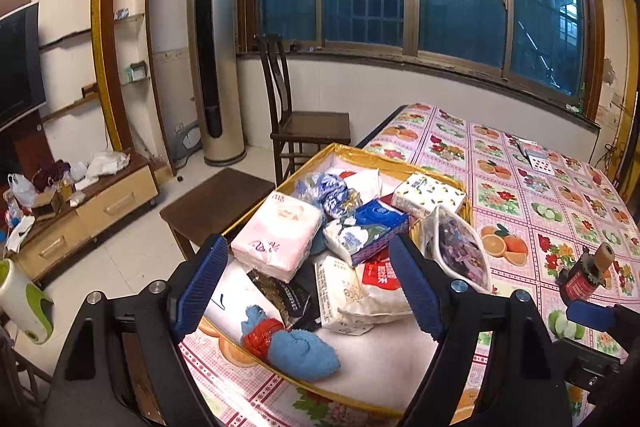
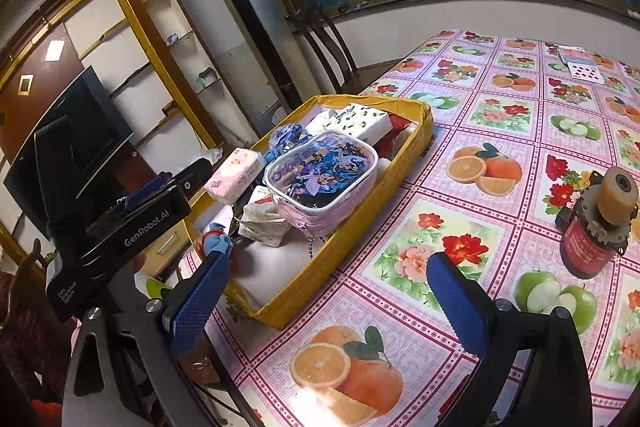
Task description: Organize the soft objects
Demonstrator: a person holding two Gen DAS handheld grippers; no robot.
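- Two grippers are here, and both are wide apart with nothing in them; the left gripper [image 1: 310, 283] hangs over the near end of the box, and the right gripper [image 2: 334, 301] hangs over the bare tablecloth [image 2: 472, 115] just beside the box.
- Many soft things lie piled in the yellow box [image 2: 352, 239], which sits at the corner of the table; its long side runs from the near edge away toward the chair [image 1: 298, 107].
- The blue towel roll [image 1: 302, 347] lies in the near end of the box, with a red band [image 1: 260, 337] around one end; it looks light and squishy, so I think a pinch across its fat middle would hold it well; its long way runs slanting across the box floor.
- The pink tissue pack [image 1: 276, 237] looks soft and light, but its plastic skin may be slippery; I would squeeze its two flat sides gently.
- The clear pouch [image 2: 324, 179] leans against the right wall of the box, its zip end toward the near side; it looks floppy, so hold it near the thick pink edge.
- The red can [image 2: 588, 251] stands well apart on the table; it looks hard, so I guess it is not part of this job.
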